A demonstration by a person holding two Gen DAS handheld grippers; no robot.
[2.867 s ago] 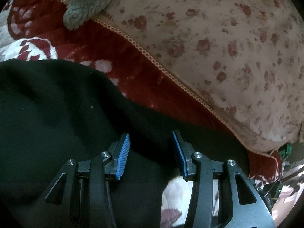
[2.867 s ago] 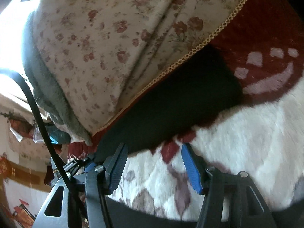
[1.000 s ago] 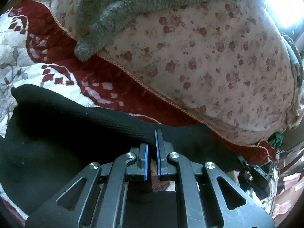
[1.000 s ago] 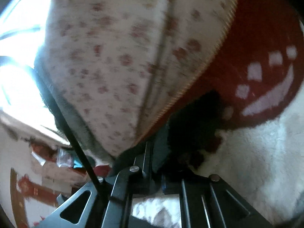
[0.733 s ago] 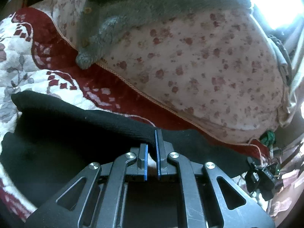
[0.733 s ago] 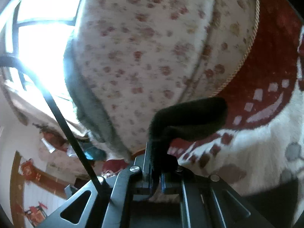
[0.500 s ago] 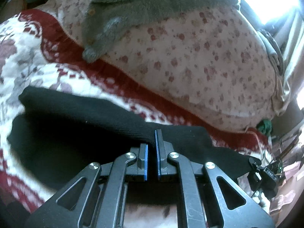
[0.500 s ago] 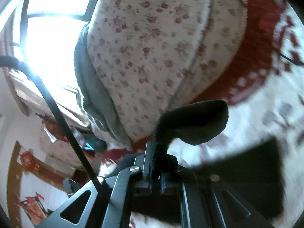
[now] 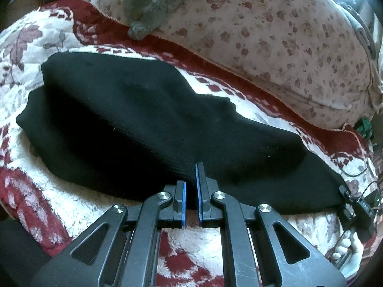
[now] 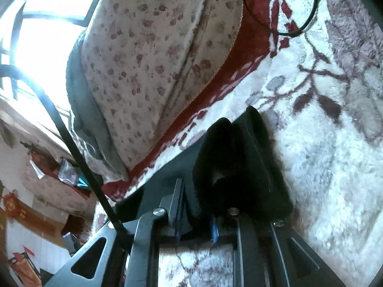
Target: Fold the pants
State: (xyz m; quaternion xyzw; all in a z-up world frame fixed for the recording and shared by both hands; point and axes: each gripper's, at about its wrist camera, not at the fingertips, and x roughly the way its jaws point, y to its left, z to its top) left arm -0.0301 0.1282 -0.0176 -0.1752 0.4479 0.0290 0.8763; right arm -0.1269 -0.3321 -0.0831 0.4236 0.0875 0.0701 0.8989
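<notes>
The black pants lie across a red and white fleece blanket, with an upper layer folded over a lower one. My left gripper is shut on the near edge of the upper layer. In the right wrist view my right gripper is shut on a bunched end of the pants, which drapes over its right finger. The other gripper and the hand holding it show at the right edge of the left wrist view.
A floral quilt is heaped along the far side, with a grey fleece garment on top. A black cable loop lies on the blanket. A bright window and room clutter are at the left.
Both grippers, open 2.9 s ago, shut on the pants edge. They then lifted it and carried it toward me over the rest of the pants, so a folded layer now lies on the lower one.
</notes>
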